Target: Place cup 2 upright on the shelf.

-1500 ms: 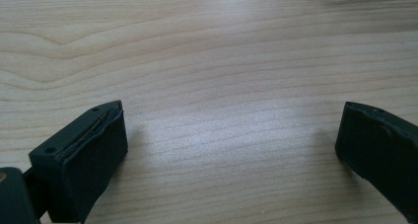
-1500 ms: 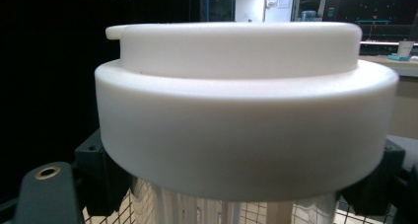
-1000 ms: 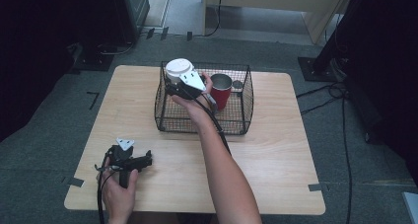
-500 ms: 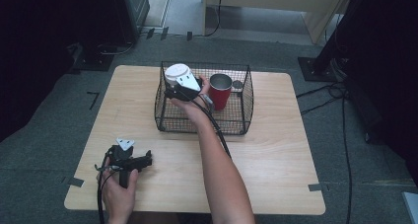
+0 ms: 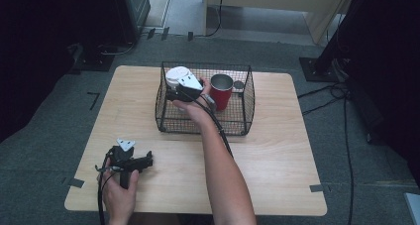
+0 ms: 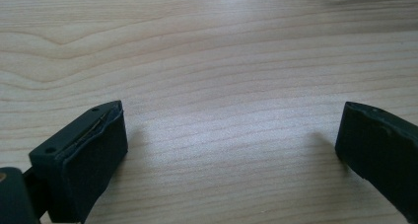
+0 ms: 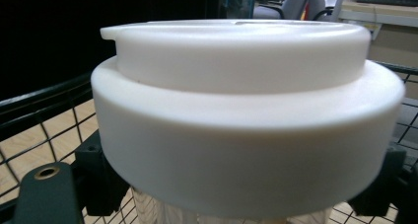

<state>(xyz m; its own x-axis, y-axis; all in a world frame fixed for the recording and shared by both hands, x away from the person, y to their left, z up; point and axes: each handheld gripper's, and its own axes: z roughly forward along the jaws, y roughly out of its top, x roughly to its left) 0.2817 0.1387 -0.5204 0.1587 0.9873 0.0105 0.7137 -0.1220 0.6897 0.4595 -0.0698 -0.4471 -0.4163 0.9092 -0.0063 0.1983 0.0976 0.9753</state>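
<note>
Item: lidded tumbler [image 5: 178, 78], white lid, shiny metal body; sitting at left end of wire basket [image 5: 247, 93], beside red cup [image 5: 221, 91].
Right gripper [image 5: 174, 93] clamping body just under lid.
Left gripper [image 5: 148, 160] resting released on table [image 5: 277, 150].
Handling: probably rigid, slick, top-heavy; gripping below lid rim is stopping slip.

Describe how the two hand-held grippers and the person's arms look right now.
Both are black with pistol-style bodies. The left hand-held gripper carries a grey three-cornered plate and trails a black cable; its jaws have flat black pads. The right hand-held gripper has the same plate and cable. Both forearms are bare, without sleeves.
</note>
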